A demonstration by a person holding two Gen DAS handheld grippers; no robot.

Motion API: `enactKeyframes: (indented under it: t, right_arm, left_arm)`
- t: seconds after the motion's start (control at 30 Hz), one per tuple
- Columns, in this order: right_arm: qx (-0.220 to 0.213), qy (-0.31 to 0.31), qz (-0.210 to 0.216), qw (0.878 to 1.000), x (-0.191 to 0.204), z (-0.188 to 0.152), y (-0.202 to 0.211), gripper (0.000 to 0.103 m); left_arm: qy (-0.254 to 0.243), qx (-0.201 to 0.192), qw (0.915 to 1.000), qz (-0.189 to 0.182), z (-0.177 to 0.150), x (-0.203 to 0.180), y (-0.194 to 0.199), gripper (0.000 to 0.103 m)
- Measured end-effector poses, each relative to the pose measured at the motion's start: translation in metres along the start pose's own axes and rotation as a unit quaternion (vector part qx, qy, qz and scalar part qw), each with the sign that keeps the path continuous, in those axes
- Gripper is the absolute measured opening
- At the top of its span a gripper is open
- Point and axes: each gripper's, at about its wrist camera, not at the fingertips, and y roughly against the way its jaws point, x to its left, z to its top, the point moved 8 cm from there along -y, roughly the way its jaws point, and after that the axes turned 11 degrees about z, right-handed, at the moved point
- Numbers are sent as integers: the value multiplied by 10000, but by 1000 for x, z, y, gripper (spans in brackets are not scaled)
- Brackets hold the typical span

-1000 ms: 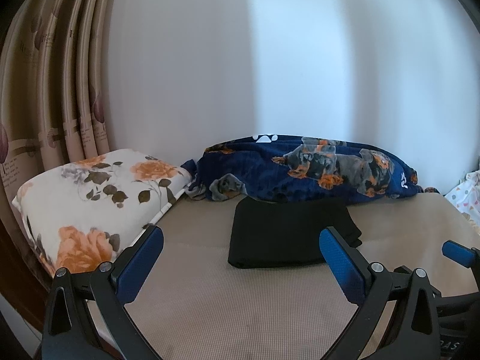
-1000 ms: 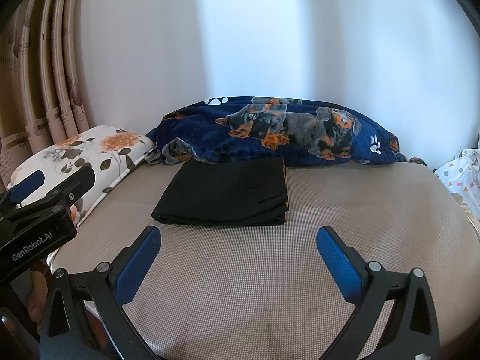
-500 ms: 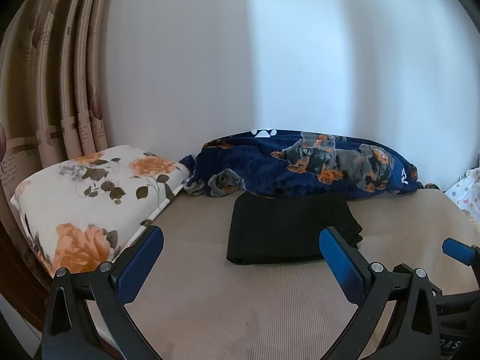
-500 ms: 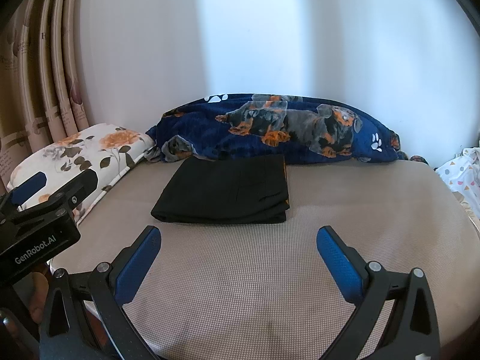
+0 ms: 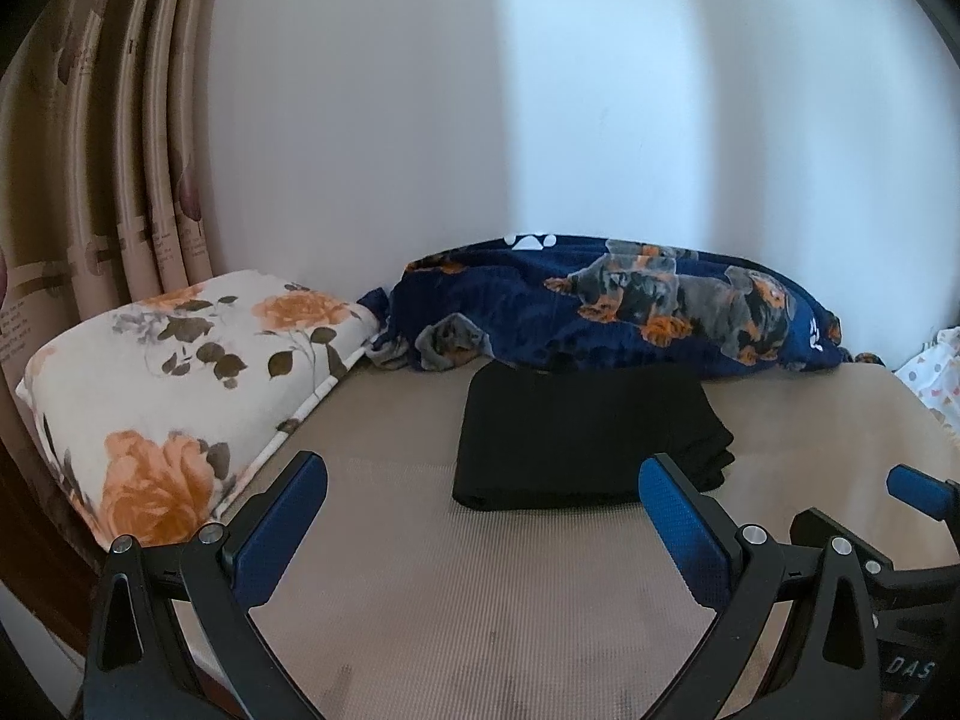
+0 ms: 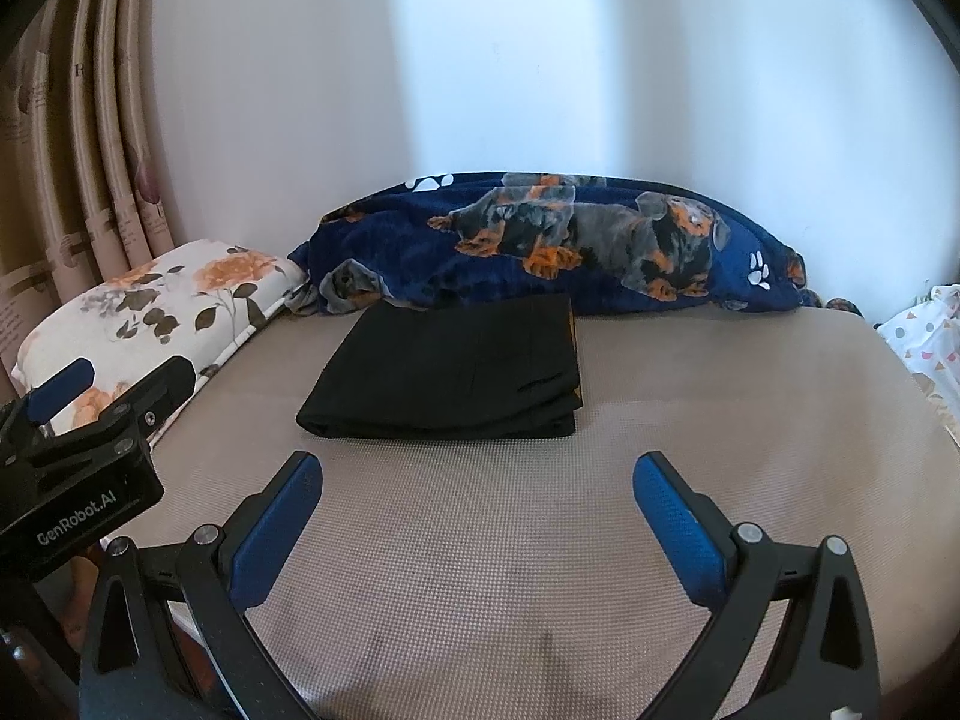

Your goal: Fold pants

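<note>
1. The right wrist view showed the black left gripper (image 6: 90,414) at about 9 o'clock, its housing lettered "GenRobot.AI"; whether its fingers stood apart could not be told there.
2. The left wrist view showed that gripper's own blue-padded fingers (image 5: 282,525) spread wide apart, holding nothing, with part of the black right gripper (image 5: 918,489) at 4 o'clock.
3. Only the right wrist view showed a thin orange-brown edge along the right side of the folded black fabric pants (image 6: 456,369).
4. The right gripper (image 6: 477,516) stood with its fingers wide apart and empty above the beige woven mat (image 6: 720,420).
5. The pants lay flat on the mat as a neat rectangle, at 12 o'clock from both grippers, clear of the fingertips and touched by neither.
6. Their far edge met the navy blanket printed with dachshunds (image 6: 588,240), which lay along the white wall (image 6: 540,60).
7. A white pillow with orange roses (image 5: 180,384) lay at 10 o'clock, beside striped beige curtains (image 5: 120,138).
</note>
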Motion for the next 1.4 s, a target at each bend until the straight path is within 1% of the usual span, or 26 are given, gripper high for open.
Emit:
enactKeyframes:
  t: [0.07,0.17,0.23,0.4,0.53,0.67,0.77,0.9,1.1,1.2,1.33,1.4]
  right_arm:
    - [23,-18,21,10000,-1,-2,-2,103]
    - [78,-43,80,9999,-8,10,-12,103]
    - [110,-69,105,9999,-9,10,-15,103]
    - [178,-98,150,9997,-10,11,-17,103]
    - [239,-107,216,9994,-20,23,-30,103]
    - [286,-109,235,9993,-25,27,-38,103]
    - [331,-123,239,9991,-29,29,-44,103]
    - [403,-143,265,9987,-35,33,-52,103]
    - [453,-78,265,9986,-40,38,-64,103]
    - [507,-77,283,9983,-42,40,-71,103]
    - [605,-73,297,9977,-46,41,-84,103]
    - [627,-68,292,9976,-48,42,-89,103]
  left_arm:
    - [-28,50,10000,29,-2,-1,-4,103]
    - [-65,110,9999,72,-5,-1,-8,103]
    - [-80,130,9998,100,-4,0,-12,103]
    - [-100,226,9997,82,-1,0,-20,103]
    - [-40,319,9995,72,2,3,-29,103]
    - [-37,334,9994,125,7,3,-39,103]
    - [-37,363,9993,98,11,2,-46,103]
    - [-118,474,9988,87,13,-2,-58,103]
    - [-133,743,9971,-110,13,-12,-79,103]
    - [-172,812,9964,-198,12,-19,-88,103]
    - [-396,951,9947,-78,7,-29,-103,103]
    - [-398,864,9955,-54,5,-32,-106,103]
